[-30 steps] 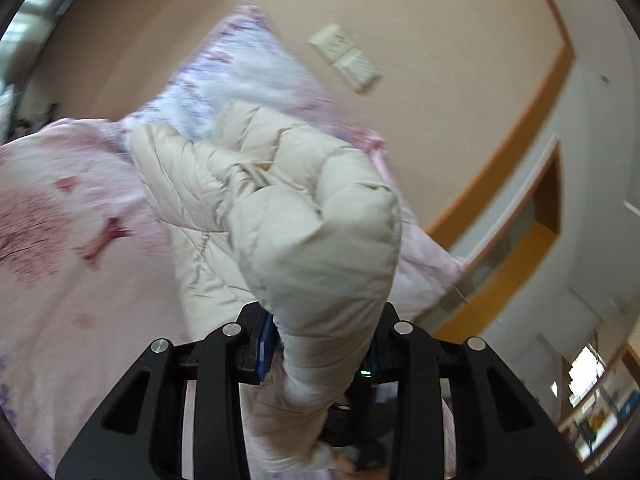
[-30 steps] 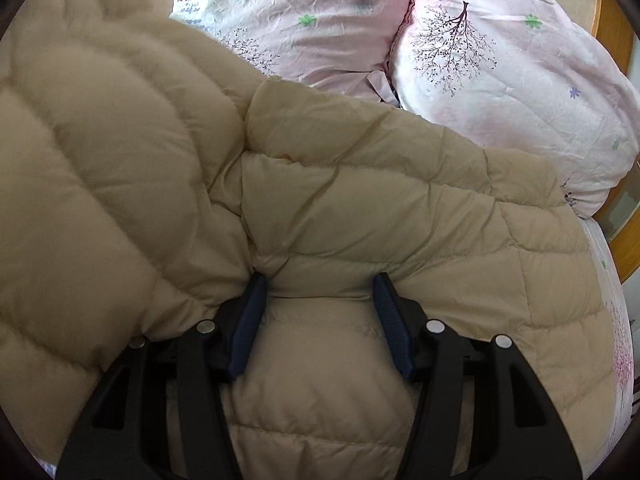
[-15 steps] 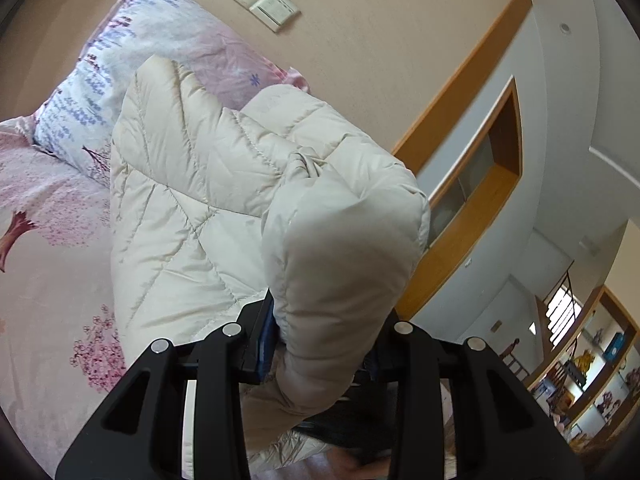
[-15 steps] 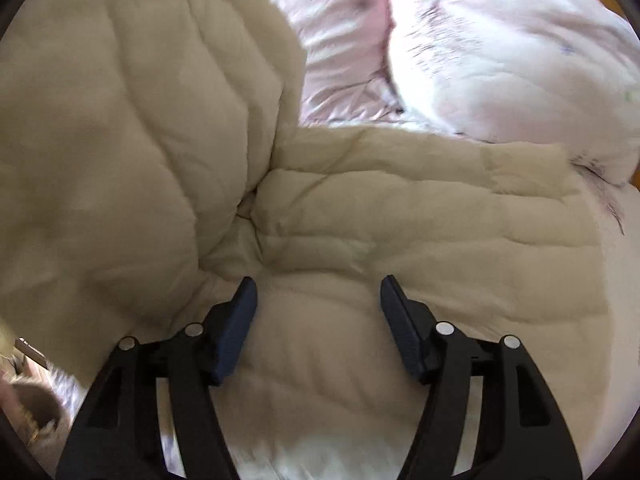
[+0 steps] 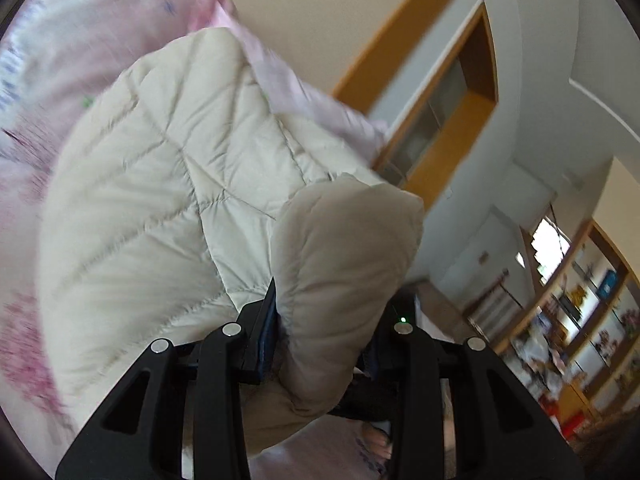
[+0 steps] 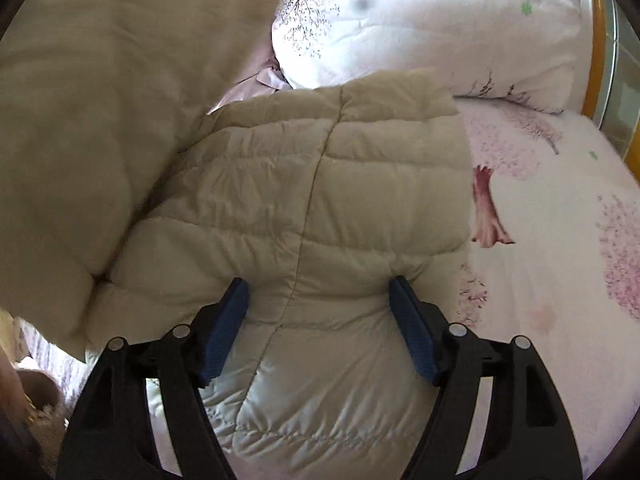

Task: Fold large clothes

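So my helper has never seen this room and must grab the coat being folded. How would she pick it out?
Start at the bed with the pink tree-print sheet and find the pillow at its head. Just below the pillow lies the coat, partly lifted by the left gripper. It alone is plain beige and quilted in puffy panels; everything around it is pink and printed.

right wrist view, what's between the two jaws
A quilted fold of the beige jacket, bulging up between the wide-set jaws of the right gripper, as the right wrist view shows.

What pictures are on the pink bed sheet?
Pink blossom trees with reddish trunks on the bed sheet, clearest in the right wrist view.
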A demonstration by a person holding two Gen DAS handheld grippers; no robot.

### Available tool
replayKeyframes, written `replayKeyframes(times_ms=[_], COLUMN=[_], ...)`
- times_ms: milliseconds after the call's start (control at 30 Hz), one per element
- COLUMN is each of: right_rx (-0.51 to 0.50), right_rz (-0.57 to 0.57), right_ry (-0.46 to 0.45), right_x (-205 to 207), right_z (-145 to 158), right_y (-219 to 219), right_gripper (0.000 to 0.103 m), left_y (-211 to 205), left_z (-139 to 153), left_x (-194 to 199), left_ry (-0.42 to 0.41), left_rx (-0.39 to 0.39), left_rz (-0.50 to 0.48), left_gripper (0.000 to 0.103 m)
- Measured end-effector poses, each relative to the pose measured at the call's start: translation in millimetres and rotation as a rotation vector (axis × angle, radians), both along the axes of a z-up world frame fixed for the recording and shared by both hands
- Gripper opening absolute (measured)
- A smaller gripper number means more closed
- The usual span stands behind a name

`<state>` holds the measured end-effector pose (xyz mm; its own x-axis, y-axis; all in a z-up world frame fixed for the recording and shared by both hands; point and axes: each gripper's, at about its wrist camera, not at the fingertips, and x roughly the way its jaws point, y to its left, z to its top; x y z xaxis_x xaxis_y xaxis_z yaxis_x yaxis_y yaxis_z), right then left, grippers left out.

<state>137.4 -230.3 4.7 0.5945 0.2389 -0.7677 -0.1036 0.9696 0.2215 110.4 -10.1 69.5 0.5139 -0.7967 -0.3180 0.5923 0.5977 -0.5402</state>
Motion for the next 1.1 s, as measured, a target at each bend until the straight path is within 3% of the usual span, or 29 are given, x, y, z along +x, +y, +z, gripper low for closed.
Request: replayKeyframes(times_ms=[167, 267, 433, 600, 867, 1033, 1100], right_rx=[0.099, 0.092, 0.062, 0.247, 0.391, 0.401, 0.400], right_rz=[0.012, 0.014, -0.137, -0.255, -0.117, -0.039, -0.038], right_ry=[0.002, -0.029, -0.053, -0.093, -0.148, -0.089, -0.062], right_x=[1.8, -6.1, -22.9, -32.1, -16.7, 16.6, 27.6], right_z=[-3.7, 2.1, 13.9, 31.1, 63.7, 71.2, 70.9], right_y=[-21.8, -35.7, -87.7, -136.1, -119.7, -99.8, -94.9], right_gripper=[0.075, 0.075, 0.075, 0.075, 0.075, 0.075, 0.075], left_y=[-26.9, -30.8, -44.8, -63.7, -81.6, -90.7, -99.0], left_z=[-22.7, -30.0, -35.0, -46.4, -60.9, -65.3, -65.7], left_x=[12.5, 18.8, 12.5, 2.0, -2.7, -3.6, -8.7], left_ry=[0.090, 0.116, 0.096, 0.057, 0.034, 0.022, -0.026], left_rx=[0.019, 0.033, 0.113, 0.230, 0.372, 0.436, 0.498], left_rz=[-0.086, -0.096, -0.110, -0.154, -0.187, -0.173, -0.160], left_gripper=[0.035, 0.035, 0.035, 0.035, 0.037, 0.037, 0.037])
